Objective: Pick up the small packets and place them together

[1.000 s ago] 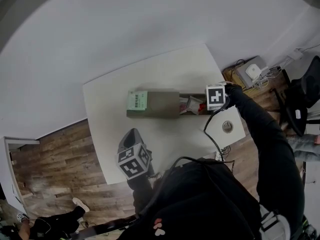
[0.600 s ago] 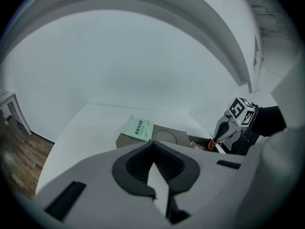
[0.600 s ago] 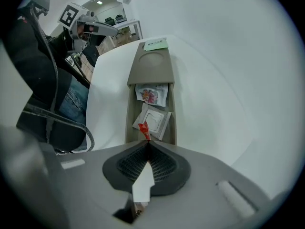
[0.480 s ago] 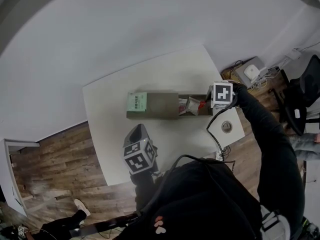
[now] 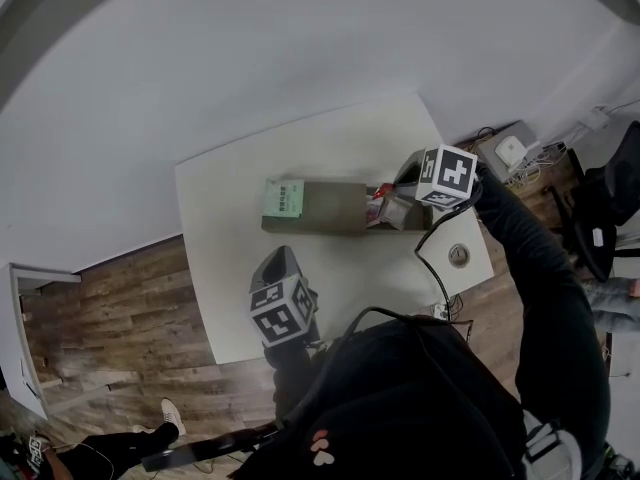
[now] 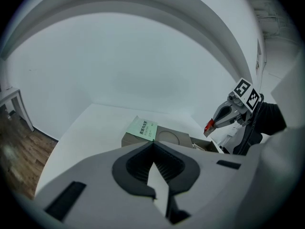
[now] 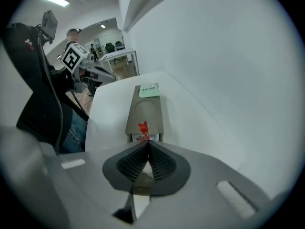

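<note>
A long cardboard box (image 5: 325,208) with a green label (image 5: 283,198) lies on the white table (image 5: 230,258). Its right end is open and holds small packets (image 5: 385,211). My right gripper (image 5: 405,180) hangs above that open end, shut on a small red packet (image 7: 143,129) that sticks out past its tips. The left gripper view shows that right gripper (image 6: 212,124) raised over the box (image 6: 167,138) with the red packet (image 6: 208,127) at its tip. My left gripper (image 5: 277,265) hovers near the table's front, short of the box, with its jaws closed and nothing between them.
A round cable hole (image 5: 458,255) sits in the table's right corner. Cables and white devices (image 5: 510,151) lie on the floor beyond it, beside a dark chair (image 5: 605,208). A grey wall (image 5: 250,78) runs behind the table. A person's legs (image 5: 120,448) show at the lower left.
My right gripper has lifted up out of the box's open end with the red packet and tilted more steeply downward. The left gripper has stayed about where it was.
</note>
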A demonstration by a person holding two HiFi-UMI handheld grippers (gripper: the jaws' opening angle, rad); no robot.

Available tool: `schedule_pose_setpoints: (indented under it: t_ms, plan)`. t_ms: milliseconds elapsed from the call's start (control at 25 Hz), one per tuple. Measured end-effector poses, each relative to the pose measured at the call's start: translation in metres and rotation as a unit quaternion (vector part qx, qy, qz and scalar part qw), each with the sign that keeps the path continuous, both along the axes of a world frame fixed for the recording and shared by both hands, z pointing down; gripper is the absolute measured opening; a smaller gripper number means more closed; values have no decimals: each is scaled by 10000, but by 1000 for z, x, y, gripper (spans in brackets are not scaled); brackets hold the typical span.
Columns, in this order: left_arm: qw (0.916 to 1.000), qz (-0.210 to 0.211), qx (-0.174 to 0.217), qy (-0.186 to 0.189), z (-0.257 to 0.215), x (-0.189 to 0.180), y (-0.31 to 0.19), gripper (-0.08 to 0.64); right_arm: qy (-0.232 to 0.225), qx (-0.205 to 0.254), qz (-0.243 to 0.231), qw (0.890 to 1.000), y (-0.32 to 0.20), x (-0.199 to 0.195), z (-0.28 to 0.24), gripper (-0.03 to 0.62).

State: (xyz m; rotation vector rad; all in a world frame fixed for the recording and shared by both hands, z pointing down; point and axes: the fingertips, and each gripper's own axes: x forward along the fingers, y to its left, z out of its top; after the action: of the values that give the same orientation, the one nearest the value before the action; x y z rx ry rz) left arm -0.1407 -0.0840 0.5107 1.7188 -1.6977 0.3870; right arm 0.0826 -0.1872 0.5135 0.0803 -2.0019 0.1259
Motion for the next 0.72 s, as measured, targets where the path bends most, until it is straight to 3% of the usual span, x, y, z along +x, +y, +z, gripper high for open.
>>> schedule_pose_setpoints:
  t_ms: [200,440,720]
  plan:
    - [9999,-124,13,8,-2,-7,6,-2,-675,-281,193,9971,1,-50,-19,5]
    - [9997,-258,51,21,-6,-14,13,-2,-1347,-881,555,9854,8,-110,-21,5]
    - [9989,-462,81,-17,-8,-28,22,-2,-1458,-1726,676,9718,25,-152,-3,5]
